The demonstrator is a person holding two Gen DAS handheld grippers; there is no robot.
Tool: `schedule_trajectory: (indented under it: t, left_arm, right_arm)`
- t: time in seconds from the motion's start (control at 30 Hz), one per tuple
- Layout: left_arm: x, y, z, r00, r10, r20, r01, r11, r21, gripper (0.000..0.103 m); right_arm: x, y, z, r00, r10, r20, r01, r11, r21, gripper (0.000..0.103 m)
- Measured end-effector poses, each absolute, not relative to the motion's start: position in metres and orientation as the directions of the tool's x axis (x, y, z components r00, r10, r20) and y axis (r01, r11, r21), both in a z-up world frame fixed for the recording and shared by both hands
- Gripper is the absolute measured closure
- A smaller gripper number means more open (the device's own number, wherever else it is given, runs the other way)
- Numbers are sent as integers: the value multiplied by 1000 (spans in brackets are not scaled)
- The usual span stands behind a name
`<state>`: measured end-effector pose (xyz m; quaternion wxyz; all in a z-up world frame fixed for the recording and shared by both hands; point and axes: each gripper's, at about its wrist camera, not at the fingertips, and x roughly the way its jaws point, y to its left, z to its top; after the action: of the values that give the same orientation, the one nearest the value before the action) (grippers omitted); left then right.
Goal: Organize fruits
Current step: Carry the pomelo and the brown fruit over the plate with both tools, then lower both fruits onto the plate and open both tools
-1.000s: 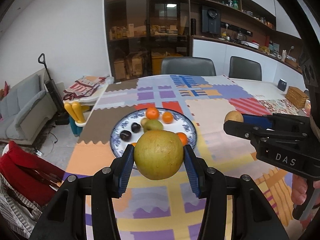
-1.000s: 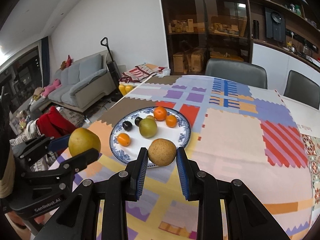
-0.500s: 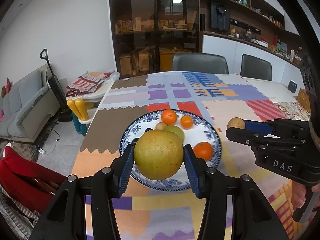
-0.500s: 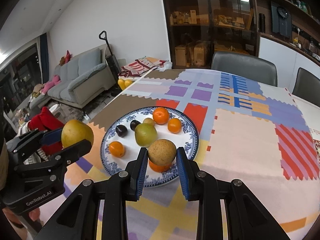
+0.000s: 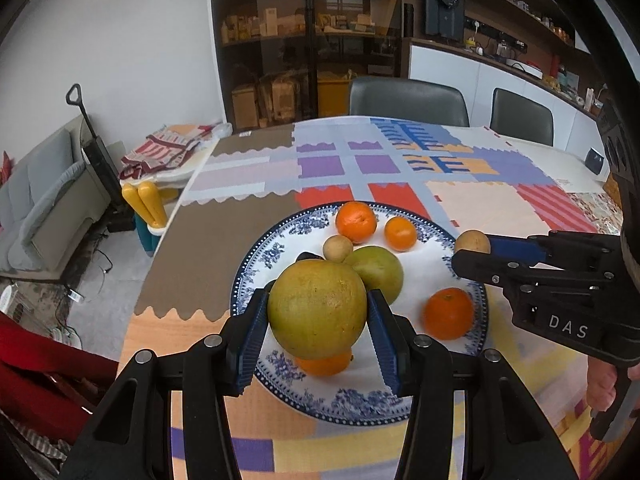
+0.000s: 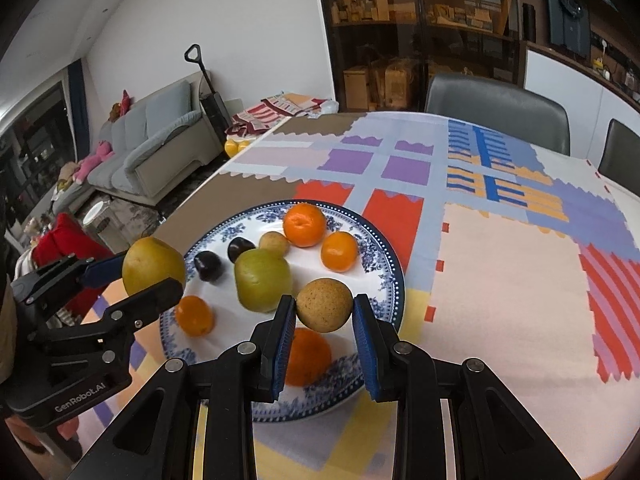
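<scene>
Left gripper [image 5: 318, 312] pinching a yellow-green pear [image 5: 317, 310], right gripper [image 6: 325, 306] clamping a brown fruit [image 6: 325, 305], plate [image 6: 384, 264] beneath both.

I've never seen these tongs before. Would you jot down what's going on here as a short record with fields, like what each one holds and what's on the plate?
Setting: dining table with a patchwork cloth
Left tongs: shut on a large yellow-green fruit, held above the plate
Right tongs: shut on a small speckled brown fruit, also over the plate
Plate: blue-and-white, round
On the plate: four oranges, one green fruit, two dark plums, one small tan fruit
Stage: both fruits held, neither set down yet
</scene>
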<state>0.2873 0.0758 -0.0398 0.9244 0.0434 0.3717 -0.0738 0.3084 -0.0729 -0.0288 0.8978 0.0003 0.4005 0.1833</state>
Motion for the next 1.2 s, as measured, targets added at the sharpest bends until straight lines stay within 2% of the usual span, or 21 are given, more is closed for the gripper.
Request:
schedule_trajectory:
  t: [0.23, 0.3, 0.33, 0.37, 0.63, 0.7, 0.9, 1.2]
  left_arm:
    - [293, 70, -51, 693, -108, -713, 201, 978, 47, 54]
    - [289, 67, -49, 710, -95, -697, 200, 977, 71, 46]
    - [287, 67, -47, 721, -86, -688, 194, 978, 81, 36]
    - [284, 66, -44, 732, -76, -678, 186, 978, 92, 32]
    - [259, 61, -19, 753, -62, -655, 161, 983, 92, 30]
    - [250, 59, -12, 759, -62, -648, 153, 984, 86, 26]
    - [218, 50, 15, 782, -71, -620, 144, 987, 68, 17]
    - [160, 30, 49, 820, -86, -566, 155, 985, 75, 3]
  right_arm:
    - [322, -68, -39, 593, 337, -731, -330, 930, 162, 72]
    - [322, -68, -38, 596, 339, -728, -328, 930, 165, 67]
    - [321, -69, -38, 599, 336, -727, -323, 932, 165, 64]
    - [320, -70, -37, 601, 336, -725, -321, 932, 166, 62]
    - [291, -84, -17, 642, 325, -694, -303, 940, 159, 62]
    - [278, -88, -9, 662, 314, -680, -296, 944, 147, 53]
    - [236, -107, 19, 726, 260, -637, -244, 963, 115, 39]
    - [174, -132, 47, 769, 200, -607, -173, 979, 104, 28]
